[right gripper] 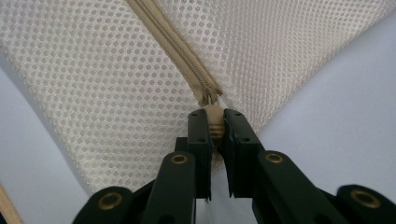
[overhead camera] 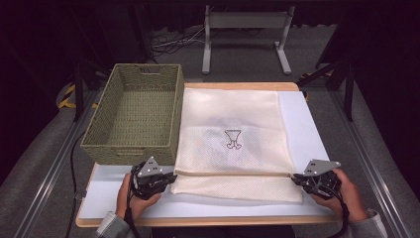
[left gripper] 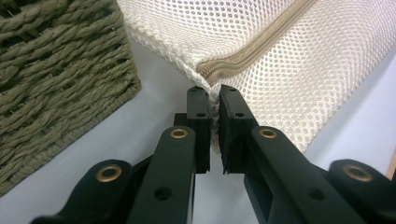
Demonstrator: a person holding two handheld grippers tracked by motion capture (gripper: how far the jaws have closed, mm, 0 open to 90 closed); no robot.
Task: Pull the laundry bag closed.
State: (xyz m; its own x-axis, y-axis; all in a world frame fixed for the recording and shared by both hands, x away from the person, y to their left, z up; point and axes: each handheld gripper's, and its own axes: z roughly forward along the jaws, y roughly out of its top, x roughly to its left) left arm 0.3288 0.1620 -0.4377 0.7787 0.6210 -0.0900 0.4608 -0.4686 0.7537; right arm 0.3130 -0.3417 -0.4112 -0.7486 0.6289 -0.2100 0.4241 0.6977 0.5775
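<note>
Fingers of both grippers clamped on the two ends of the mesh bag's zipper line.

The left gripper (left gripper: 214, 100) pinches the bag's corner where the zipper (left gripper: 252, 49) ends, its pads closed on the mesh fabric; the right gripper (right gripper: 215, 122) has its jaws closed on the beige zipper pull (right gripper: 215, 122) at the other end. The cream mesh bag (overhead camera: 233, 134) lies flat on the white table (overhead camera: 307, 124), its printed mark facing up, with the zipper running across its near part between the two grippers. A hand (overhead camera: 132, 201) holds the left gripper at the bag's near left corner; the right one sits at the near right. The woven basket (overhead camera: 101, 129) stands just beside the bag's left edge, close to the left gripper.
</note>
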